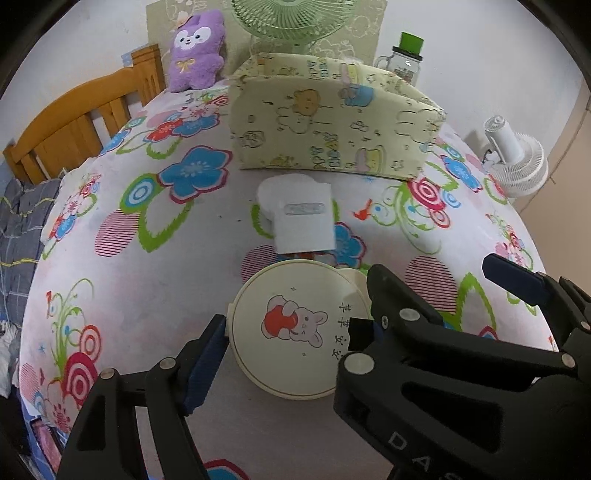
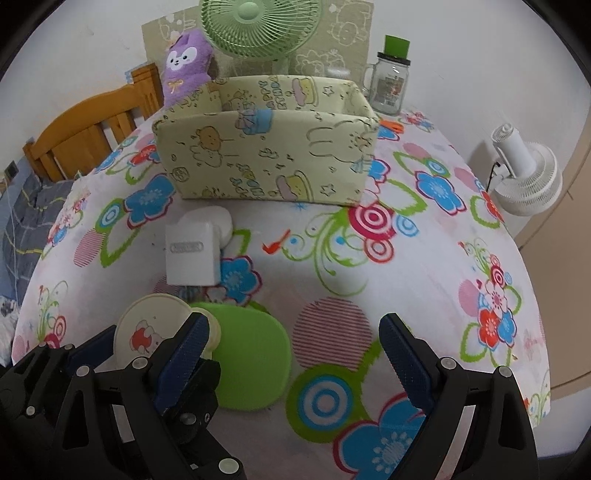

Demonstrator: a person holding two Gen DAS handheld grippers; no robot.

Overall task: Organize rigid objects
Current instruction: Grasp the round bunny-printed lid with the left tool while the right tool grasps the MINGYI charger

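Closest in, my left gripper (image 1: pixel 291 332) straddles a round cream disc (image 1: pixel 280 373) printed with a rabbit, which lies flat on the flowered tablecloth (image 1: pixel 147 295). One blue pad sits right at the disc's left edge and the other finger at its right edge. I cannot tell whether the pads are actually pressing on it.

My right gripper (image 2: pixel 295 325) hangs just beside the left one with its jaws spread wide and nothing pinched. A flat green disc (image 2: pixel 255 362) lies on the cloth next to its left finger, partly tucked behind it, just beside the cream disc.

Beyond the discs rests a white block with a metal label (image 1: pixel 303 221), with a rounded white piece behind it. Further back stands the pale yellow fabric box (image 2: pixel 266 155) with cartoon prints, open at the top. Behind it are a purple plush (image 2: pixel 184 62), a green fan (image 2: pixel 255 22) and a glass jar with a green lid (image 2: pixel 391 85).
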